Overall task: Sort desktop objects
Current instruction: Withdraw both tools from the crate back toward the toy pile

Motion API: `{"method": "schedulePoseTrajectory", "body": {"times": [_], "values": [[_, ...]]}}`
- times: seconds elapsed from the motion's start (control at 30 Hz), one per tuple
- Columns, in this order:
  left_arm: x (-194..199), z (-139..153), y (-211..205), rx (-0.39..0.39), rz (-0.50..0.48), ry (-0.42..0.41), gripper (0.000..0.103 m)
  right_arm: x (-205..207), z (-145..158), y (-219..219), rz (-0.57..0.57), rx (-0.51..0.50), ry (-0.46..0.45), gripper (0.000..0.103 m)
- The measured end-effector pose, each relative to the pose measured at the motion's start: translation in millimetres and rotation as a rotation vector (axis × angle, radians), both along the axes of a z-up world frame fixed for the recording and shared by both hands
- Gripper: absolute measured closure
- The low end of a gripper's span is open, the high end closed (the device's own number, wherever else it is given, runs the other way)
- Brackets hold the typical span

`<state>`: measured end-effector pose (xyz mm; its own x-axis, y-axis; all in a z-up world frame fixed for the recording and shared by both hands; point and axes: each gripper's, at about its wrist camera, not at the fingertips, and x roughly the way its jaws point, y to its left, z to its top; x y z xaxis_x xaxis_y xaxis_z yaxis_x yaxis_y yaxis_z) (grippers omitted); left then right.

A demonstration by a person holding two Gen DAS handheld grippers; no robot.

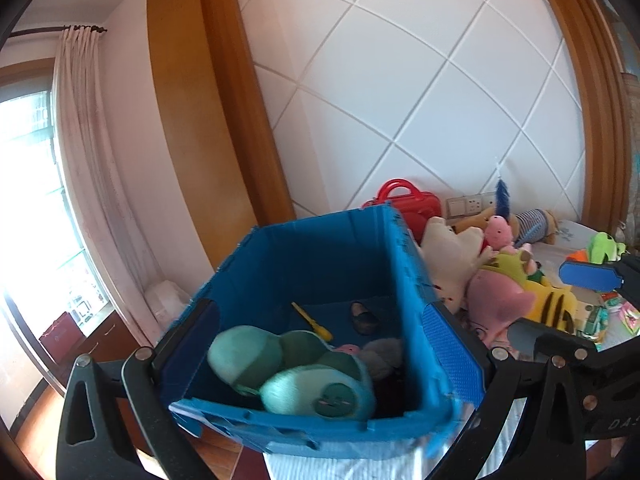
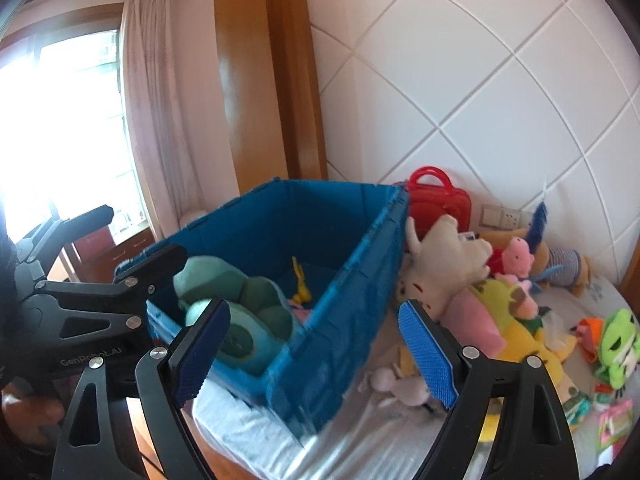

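A blue plastic crate (image 1: pixel 404 280) (image 2: pixel 352 280) stands on a bed. In it lie a green turtle plush (image 1: pixel 288 376) (image 2: pixel 244 312), a yellow tool (image 1: pixel 312 320), a dark shoe (image 1: pixel 364 316) and a grey plush (image 1: pixel 384 356). My left gripper (image 1: pixel 332 344) is open and empty, its jaws spread wide over the crate's near end. My right gripper (image 2: pixel 316 356) is open and empty, in front of the crate's near corner. Beside the crate lies a heap of plush toys: white (image 1: pixel 452 256) (image 2: pixel 444 264), pink (image 1: pixel 500 300), yellow striped (image 1: pixel 556 308) (image 2: pixel 528 340).
A red toy case (image 1: pixel 408 204) (image 2: pixel 440 196) stands behind the crate against the white padded headboard. A green frog plush (image 2: pixel 616 344) and small packets (image 2: pixel 612 420) lie at the right. A small grey plush (image 2: pixel 396 384) lies on the sheet. A window and curtain are at the left.
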<state>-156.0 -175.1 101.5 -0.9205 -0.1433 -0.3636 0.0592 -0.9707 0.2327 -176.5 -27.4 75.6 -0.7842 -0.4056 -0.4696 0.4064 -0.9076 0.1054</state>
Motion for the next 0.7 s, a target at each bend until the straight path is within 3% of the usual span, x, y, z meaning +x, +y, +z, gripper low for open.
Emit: {"method": "schedulePoseTrajectory", "body": {"times": [0.37,0.7], "values": [[34.5,-19.0,62.4,0.019,-0.022,-0.015,0.0,31.1,-24.0,75.2,-0.033,-0.009,-0.057,0.016],[63.2,-35.1,99.0,0.037,-0.054,-0.009,0.0,56.8,-46.4,116.3,-0.056,0.003,-0.092,0.016]]}}
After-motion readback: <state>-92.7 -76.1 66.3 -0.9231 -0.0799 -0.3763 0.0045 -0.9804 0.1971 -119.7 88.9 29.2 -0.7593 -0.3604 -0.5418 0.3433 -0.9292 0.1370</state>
